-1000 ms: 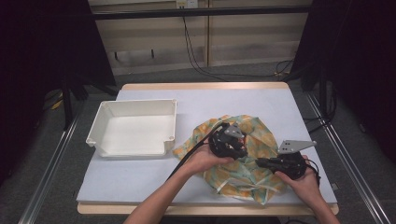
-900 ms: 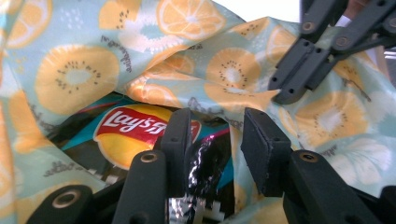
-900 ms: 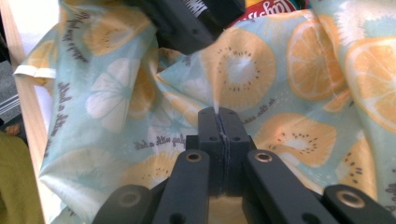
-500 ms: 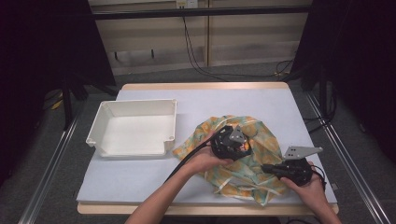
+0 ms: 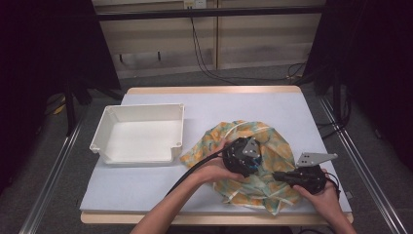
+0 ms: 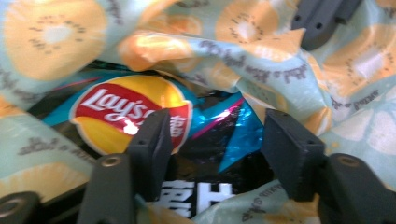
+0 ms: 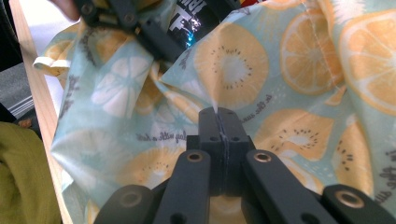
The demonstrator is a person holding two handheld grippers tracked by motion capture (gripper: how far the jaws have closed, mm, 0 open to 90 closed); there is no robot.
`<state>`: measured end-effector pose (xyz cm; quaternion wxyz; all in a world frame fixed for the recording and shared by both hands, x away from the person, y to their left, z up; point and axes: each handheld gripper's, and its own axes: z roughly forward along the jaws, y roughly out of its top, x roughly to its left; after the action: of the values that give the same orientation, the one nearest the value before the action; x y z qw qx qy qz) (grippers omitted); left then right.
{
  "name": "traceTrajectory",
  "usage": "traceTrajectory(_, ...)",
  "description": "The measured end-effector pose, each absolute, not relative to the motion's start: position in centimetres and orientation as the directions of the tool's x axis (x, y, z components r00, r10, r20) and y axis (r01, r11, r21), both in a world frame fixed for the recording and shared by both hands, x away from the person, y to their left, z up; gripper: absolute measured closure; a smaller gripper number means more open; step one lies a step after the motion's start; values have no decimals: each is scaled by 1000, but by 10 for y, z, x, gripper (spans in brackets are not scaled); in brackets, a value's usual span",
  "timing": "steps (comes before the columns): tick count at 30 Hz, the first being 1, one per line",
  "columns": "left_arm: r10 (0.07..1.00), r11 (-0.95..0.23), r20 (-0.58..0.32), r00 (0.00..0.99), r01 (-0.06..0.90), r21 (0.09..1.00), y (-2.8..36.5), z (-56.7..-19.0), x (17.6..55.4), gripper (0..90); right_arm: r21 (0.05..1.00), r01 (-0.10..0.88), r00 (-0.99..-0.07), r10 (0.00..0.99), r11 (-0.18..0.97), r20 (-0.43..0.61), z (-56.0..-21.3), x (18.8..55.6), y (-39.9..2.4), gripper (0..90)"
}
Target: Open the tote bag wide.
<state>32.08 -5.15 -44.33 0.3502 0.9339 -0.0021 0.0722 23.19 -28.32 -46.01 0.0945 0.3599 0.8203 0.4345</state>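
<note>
- Fruit-print bag [image 5: 265,146]: soft, matt cloth, creased, with stitched seams.
- Lay's crisp packet [image 6: 140,112]: glossy foil-like film (it catches the light).
- Left gripper [image 6: 215,154] and right gripper [image 7: 219,126]: matt black plastic jaws.
- Bin [image 5: 141,134]: smooth white plastic.
- Table [image 5: 209,89]: pale matt top, wooden edge.

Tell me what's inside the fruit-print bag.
A Lay's chip packet shows through the bag's opening, between the left tongs' open jaws. The cloth covers the rest of the inside.
</note>
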Motion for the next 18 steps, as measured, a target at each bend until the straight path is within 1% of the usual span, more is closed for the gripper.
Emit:
traceTrajectory(2,27,-761,128,991,-63,646,-53,-444,319,418,778,512,-724,671,365,161,-461,232,-283,899)
traceTrajectory(3,23,-771,138,990,-70,632,-54,-444,319,417,776,512,-724,671,368,160,-461,232,-283,899)
traceTrajectory(4,27,-766,147,989,-74,639,-55,-446,317,413,778,510,-725,670,368,158,-461,232,-283,898)
traceTrajectory(5,12,-775,153,988,-88,626,-55,-446,316,405,778,510,-725,671,368,158,-461,232,-282,899)
traceTrajectory(6,11,-782,179,984,-103,615,-57,-447,315,404,777,510,-724,671,367,159,-461,232,-282,898)
traceTrajectory(8,12,-787,187,982,-106,608,-58,-447,314,404,776,512,-725,670,369,160,-461,232,-283,898)
traceTrajectory(11,33,-796,218,975,-106,595,-59,-449,316,404,774,515,-721,675,369,158,-461,232,-283,898)
traceTrajectory(13,35,-794,213,976,-102,599,-60,-449,317,407,772,517,-723,672,370,161,-462,232,-283,900)
traceTrajectory(15,53,-794,227,973,-96,600,-59,-449,318,421,768,519,-721,675,375,157,-463,231,-283,900)
traceTrajectory(18,75,-782,198,977,-66,620,-57,-449,323,448,763,523,-724,670,381,162,-464,230,-284,900)
